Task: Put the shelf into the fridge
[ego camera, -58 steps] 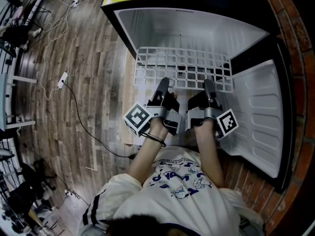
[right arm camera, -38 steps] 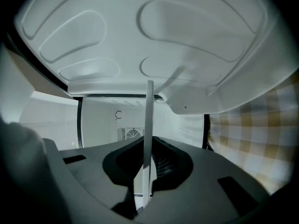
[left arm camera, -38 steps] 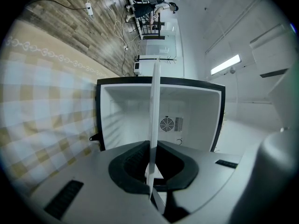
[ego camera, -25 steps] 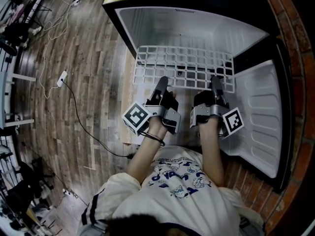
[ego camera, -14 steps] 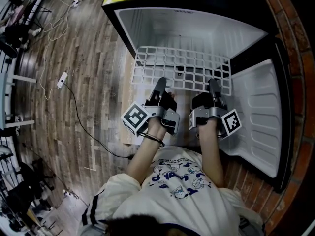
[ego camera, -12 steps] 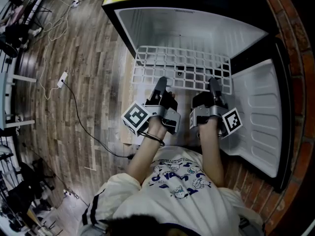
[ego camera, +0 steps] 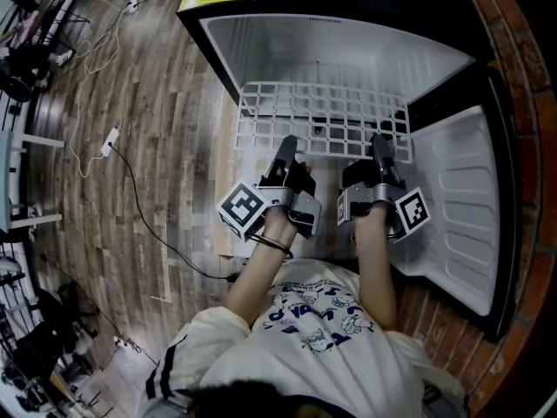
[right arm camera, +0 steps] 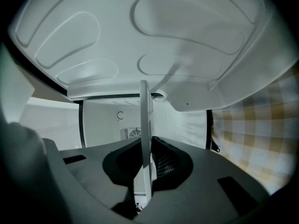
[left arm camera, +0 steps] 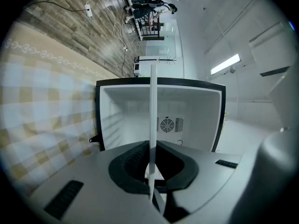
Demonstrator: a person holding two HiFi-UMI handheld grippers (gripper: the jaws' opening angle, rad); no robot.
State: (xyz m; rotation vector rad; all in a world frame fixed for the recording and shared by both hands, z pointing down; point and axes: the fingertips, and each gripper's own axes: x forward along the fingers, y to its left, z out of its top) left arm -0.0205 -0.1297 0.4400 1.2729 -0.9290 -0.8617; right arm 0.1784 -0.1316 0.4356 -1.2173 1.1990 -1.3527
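– wood floor underfoot, fridge standing open ahead. what have the grippers got?
– left gripper and right gripper are each clamped on the near edge of the white wire shelf, one toward each end. it runs edge-on between the jaws.
– risk?
– tilt, i'd judge. if one side leads, a far corner could catch the fridge's side wall or the open door and jam, or the shelf could twist in the grip.
– and the shelf itself?
– out ahead of both grippers, roughly level at the fridge mouth, far edge seemingly at the opening, not seated.
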